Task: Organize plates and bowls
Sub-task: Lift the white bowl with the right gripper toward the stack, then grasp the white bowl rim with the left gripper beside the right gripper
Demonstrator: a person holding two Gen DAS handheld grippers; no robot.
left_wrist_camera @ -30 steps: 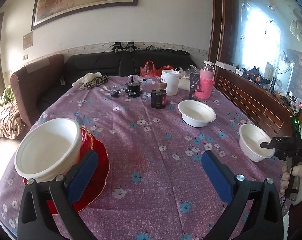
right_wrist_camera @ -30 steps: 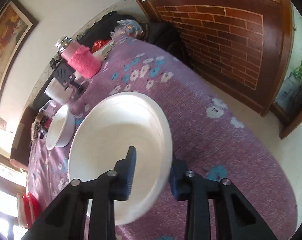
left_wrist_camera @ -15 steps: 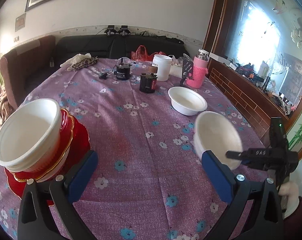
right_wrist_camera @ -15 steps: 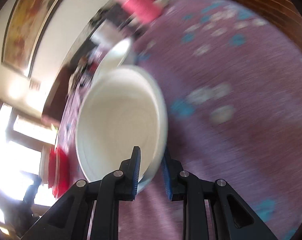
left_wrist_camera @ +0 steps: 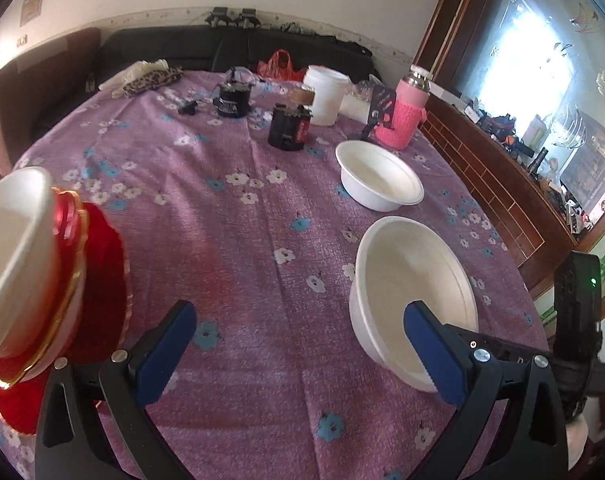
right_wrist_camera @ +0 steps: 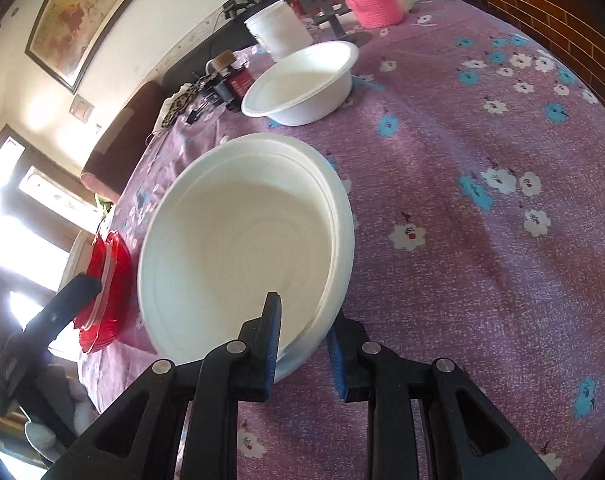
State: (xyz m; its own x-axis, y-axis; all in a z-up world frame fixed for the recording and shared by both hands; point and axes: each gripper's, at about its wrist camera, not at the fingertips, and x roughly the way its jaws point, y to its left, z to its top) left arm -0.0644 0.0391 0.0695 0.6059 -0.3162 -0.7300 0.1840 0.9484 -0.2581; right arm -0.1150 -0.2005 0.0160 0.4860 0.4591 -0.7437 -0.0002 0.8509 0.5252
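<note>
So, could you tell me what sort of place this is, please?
Most likely a home living or dining room: a table under a floral tablecloth, a dark sofa behind it, and a framed painting on the wall.

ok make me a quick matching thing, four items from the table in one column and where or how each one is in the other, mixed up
Items:
1. held white bowl
2. second white bowl
3. red plates
4. pink flask

States:
a. stacked under a white bowl at the table's left edge
b. clamped by its rim in the right gripper
c. standing upright at the far side
d. resting alone on the cloth, nothing gripping it

Pairs: 1-b, 2-d, 3-a, 4-c
</note>
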